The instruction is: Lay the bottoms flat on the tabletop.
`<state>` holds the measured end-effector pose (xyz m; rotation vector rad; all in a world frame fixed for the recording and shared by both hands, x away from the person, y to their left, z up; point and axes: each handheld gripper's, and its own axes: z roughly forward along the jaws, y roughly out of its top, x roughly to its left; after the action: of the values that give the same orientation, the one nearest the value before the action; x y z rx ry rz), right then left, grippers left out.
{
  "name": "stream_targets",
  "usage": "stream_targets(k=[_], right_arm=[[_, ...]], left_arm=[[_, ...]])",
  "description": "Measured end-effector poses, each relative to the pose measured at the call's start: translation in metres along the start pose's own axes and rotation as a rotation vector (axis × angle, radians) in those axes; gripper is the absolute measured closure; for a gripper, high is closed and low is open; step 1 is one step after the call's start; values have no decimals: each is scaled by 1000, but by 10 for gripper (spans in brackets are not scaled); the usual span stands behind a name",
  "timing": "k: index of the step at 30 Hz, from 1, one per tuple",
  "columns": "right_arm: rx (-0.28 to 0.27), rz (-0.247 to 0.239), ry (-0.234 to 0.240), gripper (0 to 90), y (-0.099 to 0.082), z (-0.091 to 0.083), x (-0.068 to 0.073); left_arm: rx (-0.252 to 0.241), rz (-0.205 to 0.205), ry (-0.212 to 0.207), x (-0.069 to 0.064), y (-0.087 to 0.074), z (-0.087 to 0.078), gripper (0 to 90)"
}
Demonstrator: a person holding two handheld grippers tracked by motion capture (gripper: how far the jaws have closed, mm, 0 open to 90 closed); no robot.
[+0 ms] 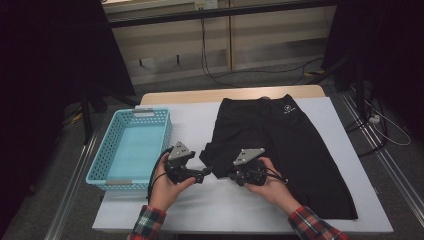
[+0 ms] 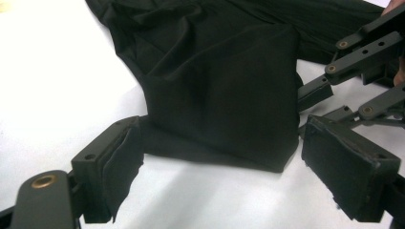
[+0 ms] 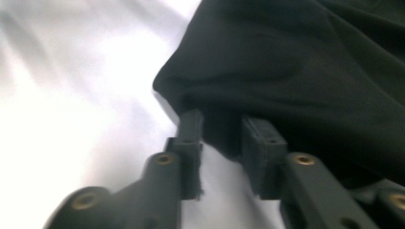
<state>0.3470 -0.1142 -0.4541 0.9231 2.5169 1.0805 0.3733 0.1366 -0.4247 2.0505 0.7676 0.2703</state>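
White-covered table (image 1: 200, 120), wooden far edge, grey floor (image 1: 45, 210), dark curtains (image 1: 45, 55).

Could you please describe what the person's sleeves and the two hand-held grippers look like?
Both sleeves are red plaid. Each hand-held gripper is black with a grey three-cornered plate on top: the left hand-held gripper trails a black cable, the right hand-held gripper a thinner one. Up close, the linkages carry brass-coloured rivets, and the jaws end in blocky black pads.
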Motion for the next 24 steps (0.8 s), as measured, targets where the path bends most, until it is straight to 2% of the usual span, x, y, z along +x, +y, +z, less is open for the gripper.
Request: stream_targets(k=[2, 3, 6, 9, 13, 15, 20, 24], right_arm=[[2, 1, -19, 884, 0, -1, -2], [-3, 18, -20, 899, 0, 0, -3], [-19, 46, 5, 900, 0, -5, -6], [-63, 80, 17, 900, 3, -15, -11], [-140, 183, 17, 900, 2, -30, -27], [-150, 213, 7, 900, 0, -34, -34], [-183, 259, -7, 900, -3, -42, -44], [-188, 263, -13, 900, -3, -44, -44]], left_arm=[[0, 3, 2, 0, 0, 0, 144], [0, 3, 2, 0, 1, 0, 144], [-4, 7, 1, 0, 1, -1, 144], [-4, 3, 1, 0, 1, -1, 145], [4, 5, -3, 0, -1, -1, 150], [5, 10, -5, -1, -1, 0, 150], [21, 28, -25, -4, -1, 6, 182], [55, 46, -47, -6, -6, 15, 246]])
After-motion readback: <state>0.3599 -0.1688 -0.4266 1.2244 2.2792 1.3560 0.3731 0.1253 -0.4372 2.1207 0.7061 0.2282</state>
